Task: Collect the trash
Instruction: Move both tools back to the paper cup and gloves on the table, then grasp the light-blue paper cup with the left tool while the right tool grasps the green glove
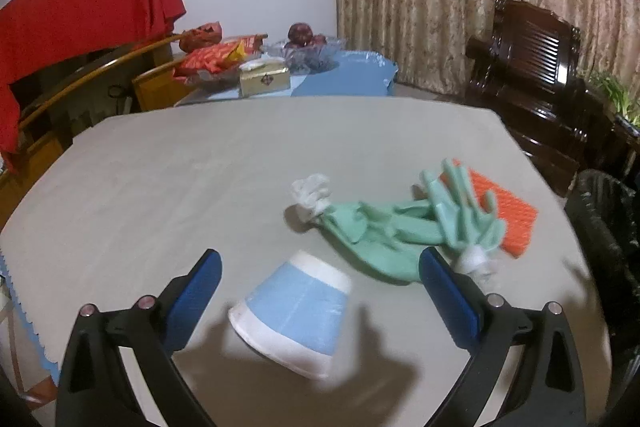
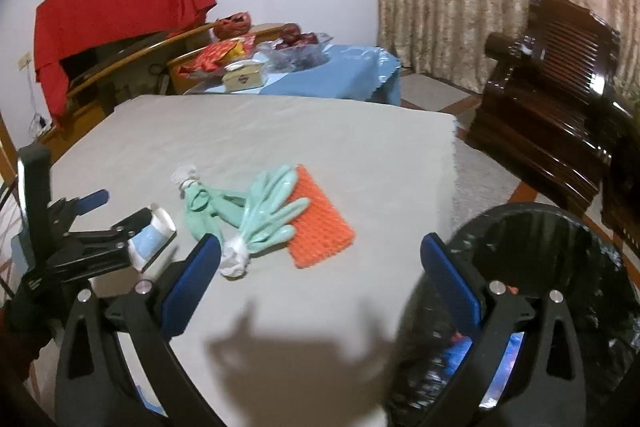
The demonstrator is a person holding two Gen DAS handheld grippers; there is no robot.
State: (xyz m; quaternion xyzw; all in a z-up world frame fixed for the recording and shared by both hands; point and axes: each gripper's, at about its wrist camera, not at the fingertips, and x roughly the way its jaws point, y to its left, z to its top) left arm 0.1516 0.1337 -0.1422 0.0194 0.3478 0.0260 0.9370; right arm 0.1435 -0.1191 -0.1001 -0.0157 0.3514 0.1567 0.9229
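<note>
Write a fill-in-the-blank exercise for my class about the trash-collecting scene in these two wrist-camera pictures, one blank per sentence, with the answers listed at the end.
1. The paper cup lying on its side has a band of ____ colour.
2. The green gloves lie partly on an ____ mat.
3. The bin beside the table is lined with a ____ bag.
4. The left gripper has its jaws ____ around the cup.

Answers: blue; orange; black; open

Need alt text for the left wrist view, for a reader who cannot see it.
The open left gripper straddles a blue-and-white paper cup lying on its side on a grey table. Beyond lie green rubber gloves, two crumpled white tissues and an orange mat; a black-lined bin stands at right.
</note>
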